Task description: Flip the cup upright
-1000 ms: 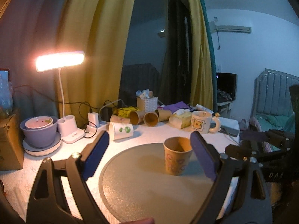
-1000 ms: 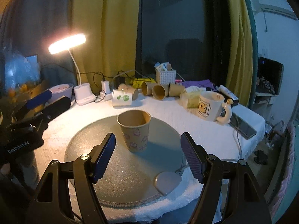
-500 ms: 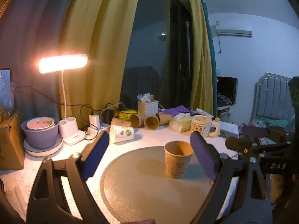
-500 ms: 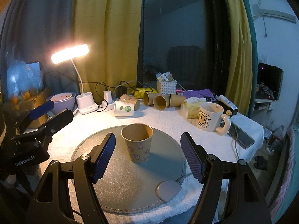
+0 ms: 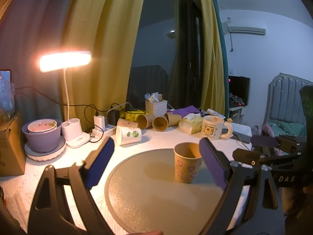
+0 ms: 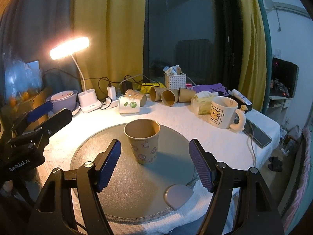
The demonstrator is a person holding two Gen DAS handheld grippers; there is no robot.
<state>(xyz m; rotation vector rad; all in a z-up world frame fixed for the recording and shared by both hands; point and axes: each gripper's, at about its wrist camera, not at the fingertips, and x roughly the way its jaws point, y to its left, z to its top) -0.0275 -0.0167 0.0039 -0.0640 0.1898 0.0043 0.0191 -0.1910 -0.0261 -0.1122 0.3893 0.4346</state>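
Note:
A brown paper cup [image 6: 143,144] with small printed figures stands upright, mouth up, on the round grey mat [image 6: 125,186]. It also shows in the left wrist view [image 5: 186,164] on the mat [image 5: 156,195]. My right gripper [image 6: 154,162] is open and empty, its blue pads nearer the camera than the cup. My left gripper [image 5: 156,164] is open and empty, with the cup just inside its right pad [image 5: 213,166]. Each gripper shows at the edge of the other's view.
Behind the mat lie a white cup with green dots [image 6: 129,104], several brown paper cups on their sides [image 6: 168,96], a bear mug [image 6: 225,111], a tissue pack [image 6: 203,102], a lit desk lamp [image 6: 89,99], a purple bowl [image 6: 62,99] and a phone [image 6: 258,133]. A small grey pad [image 6: 179,195] lies at the mat's near right edge.
Both grippers have drawn back and risen a little from the upright cup. The cup has not moved.

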